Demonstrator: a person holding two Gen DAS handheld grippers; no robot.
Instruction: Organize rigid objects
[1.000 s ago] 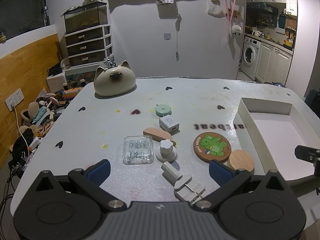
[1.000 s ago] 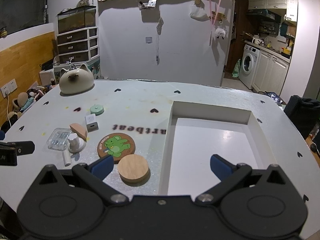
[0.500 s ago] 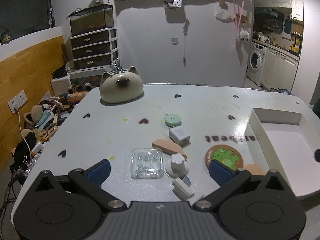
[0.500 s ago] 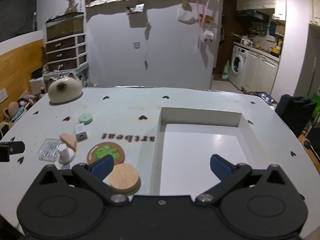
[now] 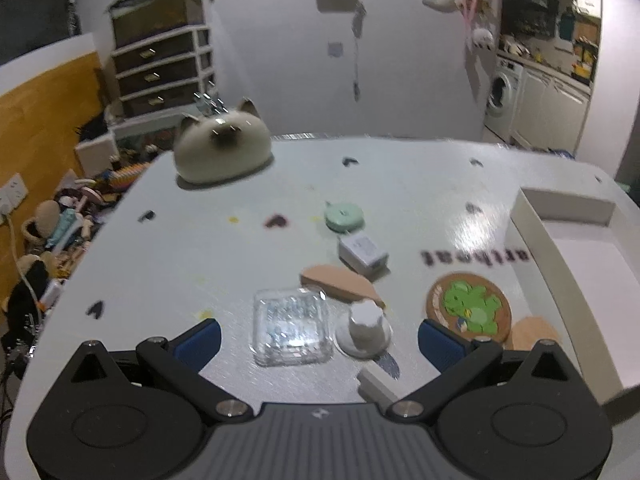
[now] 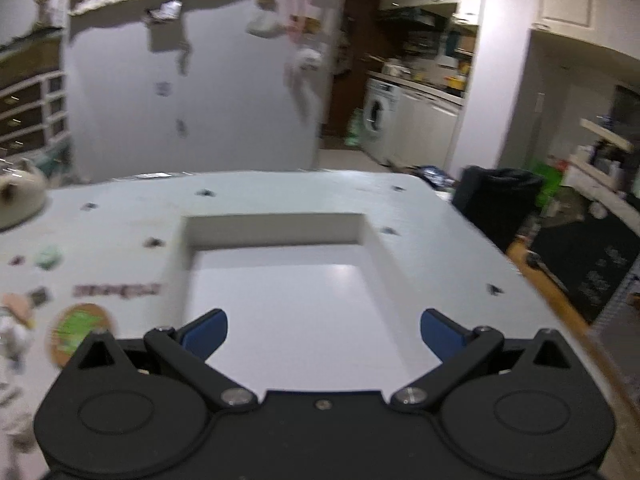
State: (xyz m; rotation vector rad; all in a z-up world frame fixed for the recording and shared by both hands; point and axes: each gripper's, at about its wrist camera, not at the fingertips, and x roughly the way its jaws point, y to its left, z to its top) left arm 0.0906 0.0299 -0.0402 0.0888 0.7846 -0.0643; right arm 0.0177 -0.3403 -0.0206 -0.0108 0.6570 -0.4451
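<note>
- The left gripper hangs over the near edge of the table, fingers spread wide and grasping nothing.
- Between its blue pads lie a clear plastic case and, just beside it at 3 o'clock, a white knob standing upright on a round base.
- A wooden wedge lies at 12 o'clock from the knob, with a white charger and a mint-green disc farther along the same line.
- The frog coaster lies at 3 o'clock of the knob; a plain wooden coaster is just beside it, partly hidden by the gripper.
- A cat-shaped ornament sits at 11 o'clock, well apart.
- The right gripper hovers over the white tray, fingers released, holding nothing.
</note>
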